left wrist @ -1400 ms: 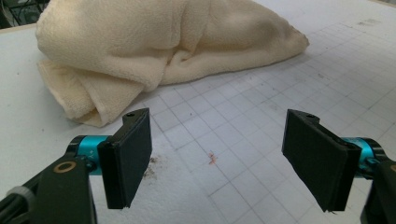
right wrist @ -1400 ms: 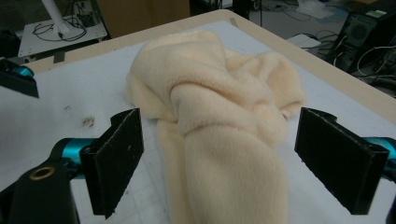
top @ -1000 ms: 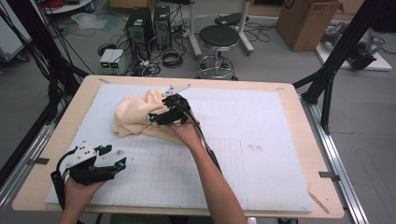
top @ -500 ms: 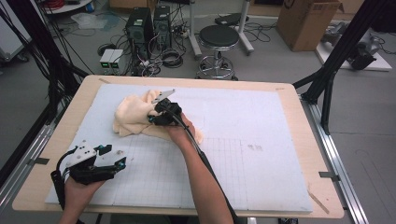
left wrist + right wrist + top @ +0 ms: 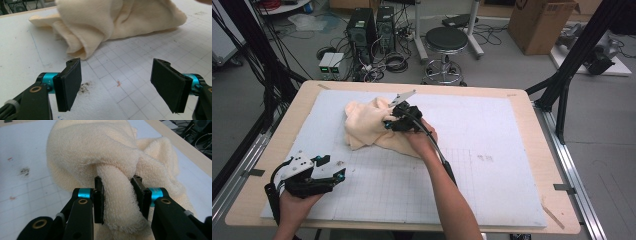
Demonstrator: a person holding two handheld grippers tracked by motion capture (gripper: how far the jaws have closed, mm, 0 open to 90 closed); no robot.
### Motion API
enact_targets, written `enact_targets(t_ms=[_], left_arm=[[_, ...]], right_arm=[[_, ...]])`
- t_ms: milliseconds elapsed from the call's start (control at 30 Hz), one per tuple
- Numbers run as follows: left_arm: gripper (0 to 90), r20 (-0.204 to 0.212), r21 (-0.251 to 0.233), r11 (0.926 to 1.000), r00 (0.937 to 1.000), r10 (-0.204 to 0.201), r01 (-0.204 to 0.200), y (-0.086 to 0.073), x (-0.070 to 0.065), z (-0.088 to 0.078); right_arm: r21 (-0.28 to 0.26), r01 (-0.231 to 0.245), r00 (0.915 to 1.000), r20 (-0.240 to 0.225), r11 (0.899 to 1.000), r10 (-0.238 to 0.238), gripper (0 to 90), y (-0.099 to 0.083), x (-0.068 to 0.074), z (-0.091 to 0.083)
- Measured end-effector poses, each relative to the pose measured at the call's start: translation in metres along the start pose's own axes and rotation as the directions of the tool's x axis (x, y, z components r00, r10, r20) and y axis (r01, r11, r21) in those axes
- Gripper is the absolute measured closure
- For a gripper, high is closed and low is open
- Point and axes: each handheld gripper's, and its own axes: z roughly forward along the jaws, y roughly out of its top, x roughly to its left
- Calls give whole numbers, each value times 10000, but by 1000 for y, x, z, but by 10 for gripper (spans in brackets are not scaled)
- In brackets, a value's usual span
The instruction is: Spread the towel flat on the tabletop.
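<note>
Right gripper view, right gripper [image 5: 117,195] jaws just closed, pinching a rolled fold of cream towel [image 5: 100,152], towel bunched on the white gridded mat [image 5: 492,150] toward its far left, left gripper [image 5: 117,85] gaping empty, near the towel.

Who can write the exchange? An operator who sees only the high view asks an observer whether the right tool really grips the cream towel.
Observer: Yes. In the right gripper view, the right tool has just been closing, and its jaws now press on a rolled fold of the towel.
Operator: Is the left tool holding anything?
Observer: No. The left gripper view shows the left tool open with nothing between its jaws. The towel lies apart, beyond them.
Operator: Is there anything on the mat near it?
Observer: A dark smudge marks the gridded mat beside one jaw.
</note>
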Motion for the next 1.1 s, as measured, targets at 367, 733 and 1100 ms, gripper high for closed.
enact_targets(t_ms=[367, 733, 1100], left_arm=[[254, 11, 19, 9999, 9999, 130, -130, 0, -4, 1], [254, 15, 32, 9998, 9998, 182, -182, 0, -7, 2], [254, 79, 42, 9995, 9995, 317, -317, 1, -11, 4]], right_arm=[[157, 214, 9998, -19, 9996, -214, 668, -20, 10, -62], [477, 479, 9988, -69, 9977, -477, 659, -68, 48, -122], [6, -304, 9969, -720, 9995, 303, 640, -107, 91, -120]])
